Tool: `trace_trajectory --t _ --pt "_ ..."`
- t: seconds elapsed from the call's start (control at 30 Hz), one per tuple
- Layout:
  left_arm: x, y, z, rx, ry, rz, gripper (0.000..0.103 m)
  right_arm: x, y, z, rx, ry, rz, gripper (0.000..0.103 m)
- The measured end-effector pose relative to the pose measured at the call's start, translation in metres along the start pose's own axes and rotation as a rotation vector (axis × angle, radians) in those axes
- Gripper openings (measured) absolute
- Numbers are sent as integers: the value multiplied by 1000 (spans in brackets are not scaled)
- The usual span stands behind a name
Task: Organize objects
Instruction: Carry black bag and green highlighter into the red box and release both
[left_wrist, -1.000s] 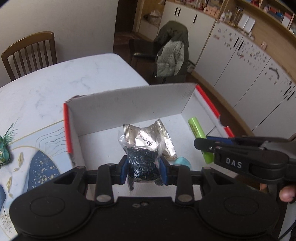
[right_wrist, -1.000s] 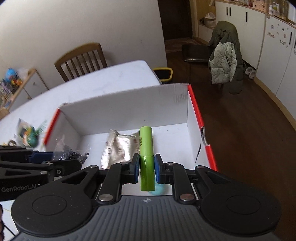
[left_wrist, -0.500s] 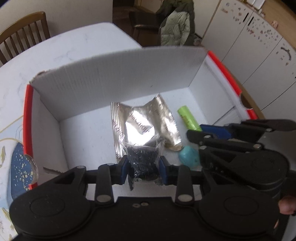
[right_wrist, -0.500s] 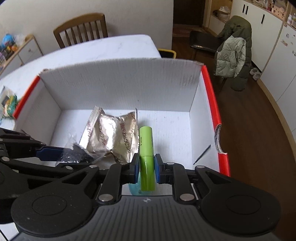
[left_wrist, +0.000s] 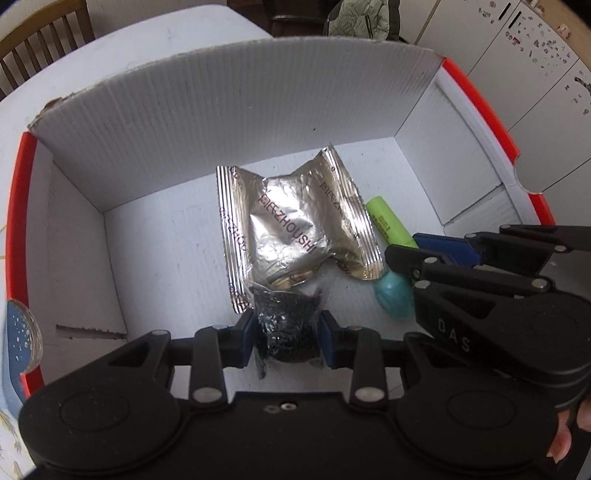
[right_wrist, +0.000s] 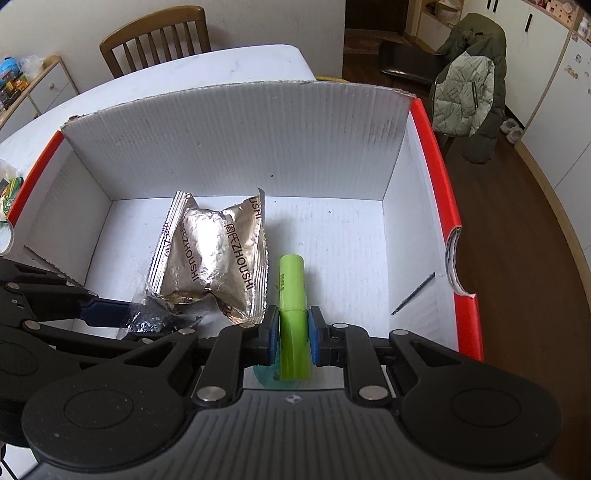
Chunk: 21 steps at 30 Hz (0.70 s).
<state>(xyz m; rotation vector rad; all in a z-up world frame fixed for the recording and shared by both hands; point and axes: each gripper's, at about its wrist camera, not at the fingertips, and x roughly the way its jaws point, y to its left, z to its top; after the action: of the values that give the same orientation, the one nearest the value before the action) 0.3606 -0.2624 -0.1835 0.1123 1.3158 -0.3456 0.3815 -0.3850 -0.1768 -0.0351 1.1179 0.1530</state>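
Note:
A white cardboard box (left_wrist: 229, 107) (right_wrist: 236, 133) with red rims stands on the white table. On its floor lie a crumpled silver foil packet (left_wrist: 291, 225) (right_wrist: 218, 247) and a teal egg-shaped object (left_wrist: 393, 297). My left gripper (left_wrist: 287, 334) is shut on a clear bag of black bits (left_wrist: 286, 328) (right_wrist: 147, 319), low inside the box at the packet's near edge. My right gripper (right_wrist: 290, 334) is shut on a lime-green marker (right_wrist: 291, 295) (left_wrist: 388, 223), held just right of the packet, over the teal object.
A wooden chair (right_wrist: 155, 40) stands at the table's far side. A coat (right_wrist: 469, 92) hangs over a dark chair to the right, on the wooden floor. A colourful packet (right_wrist: 9, 195) lies left of the box. A thin dark stick (right_wrist: 413, 293) rests on the box floor, right.
Both grippers have dropped lower and further into the box, each still holding its object. The box now fills both views.

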Motion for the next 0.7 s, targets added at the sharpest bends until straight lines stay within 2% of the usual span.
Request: trace_trajectory --t 0.13,0.33,0.37,0.43,0.57,0.7 --pt "5 0 2 -1 55 3 36 1 0 0 4 9 -3 17" --pt "5 -3 2 17 74 11 40 -1 -2 -1 21 7 -3 17" --pt "5 -3 2 21 78 11 43 -1 -2 -2 23 5 -4 17" --pt "5 -4 2 17 93 23 57 -4 -3 -2 25 0 -10 17" --pt "1 -4 1 20 77 23 66 -11 -7 -4 32 -22 5 16" --pt "-9 -6 -3 22 35 30 82 -22 -10 -5 43 -52 17 18"
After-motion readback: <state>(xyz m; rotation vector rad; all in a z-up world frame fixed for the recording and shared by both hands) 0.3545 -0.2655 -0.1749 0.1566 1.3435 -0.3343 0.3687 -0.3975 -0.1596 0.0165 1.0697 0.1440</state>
